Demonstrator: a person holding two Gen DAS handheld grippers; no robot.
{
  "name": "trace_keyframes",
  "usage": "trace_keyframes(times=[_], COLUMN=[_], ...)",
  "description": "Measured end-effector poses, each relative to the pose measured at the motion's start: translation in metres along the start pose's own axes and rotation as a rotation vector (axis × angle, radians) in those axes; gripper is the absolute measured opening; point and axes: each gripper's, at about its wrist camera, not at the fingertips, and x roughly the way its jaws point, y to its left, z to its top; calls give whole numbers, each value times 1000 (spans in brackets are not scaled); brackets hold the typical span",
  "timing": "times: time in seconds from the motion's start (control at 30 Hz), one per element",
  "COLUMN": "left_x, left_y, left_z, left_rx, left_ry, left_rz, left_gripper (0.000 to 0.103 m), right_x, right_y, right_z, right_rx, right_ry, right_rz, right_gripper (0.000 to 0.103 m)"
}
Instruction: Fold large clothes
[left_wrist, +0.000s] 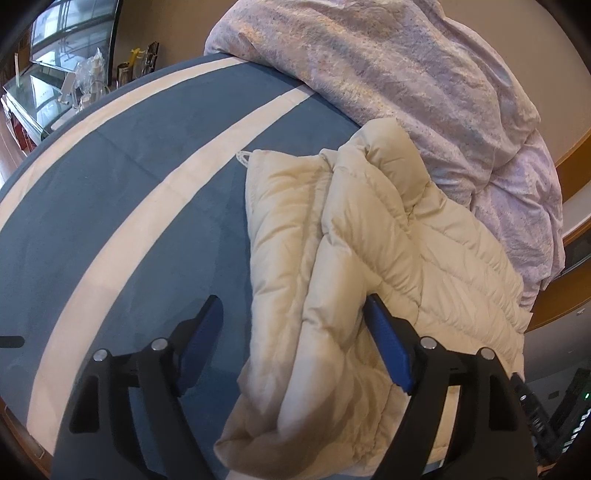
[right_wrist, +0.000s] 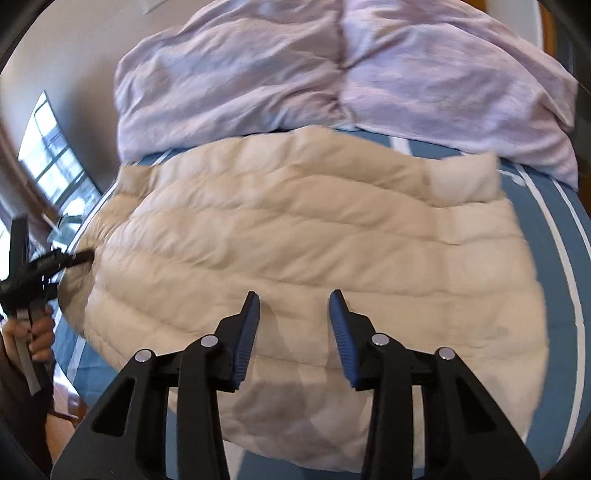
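the cream quilted jacket (right_wrist: 295, 236) lies folded on the blue-and-white striped bed cover (left_wrist: 122, 206), its far edge just beside the heaped lilac duvet (right_wrist: 332, 74). in the right wrist view its long axis runs across the picture, side to side, with the quilting seams following that line.

the right gripper (right_wrist: 294, 306) hangs above the near half of the jacket, jaws part open with nothing between them, no pad pressing on the cloth. the left gripper (left_wrist: 293, 314) stands wide and released at the jacket's left end — the folded edge sits in the gap, yet its pads grip nothing. the right wrist view shows that same tool at the far left, a hand (right_wrist: 38, 332) around its handle.

so the jacket lies ahead of and below both sets of fingers; each hand is nearer one end, and a further fold would likely bring one end across the long axis toward the other.
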Motion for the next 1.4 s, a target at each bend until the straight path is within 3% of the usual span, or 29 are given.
trace_keyframes(times=[0.2, 0.3, 0.47, 0.73, 0.93, 1.03, 1.2, 1.4], left_x=[4, 7, 9, 14, 16, 13, 13, 15], left_y=[1, 3, 4, -2, -3, 1, 1, -2], left_z=[4, 5, 6, 8, 7, 7, 7, 7], left_rx=[-20, -36, -41, -48, -76, -88, -75, -72], left_ry=[2, 7, 11, 12, 22, 16, 15, 17], left_rz=[-29, -40, -52, -61, -85, -84, -80, -75], left_gripper=[79, 79, 79, 79, 70, 70, 74, 75], right_x=[0, 8, -1, 37, 34, 19, -3, 28], right_y=[19, 24, 15, 18, 20, 14, 5, -4], right_z=[-12, -21, -29, -30, -30, -26, -20, -7], right_rx=[-35, -58, -3, -35, -29, 11, 56, 89], right_ry=[-69, -48, -62, 32, 18, -27, -144, -65], right_rz=[-17, -58, -35, -84, -90, -29, -23, -27], right_gripper=[41, 41, 40, 41, 41, 41, 41, 41])
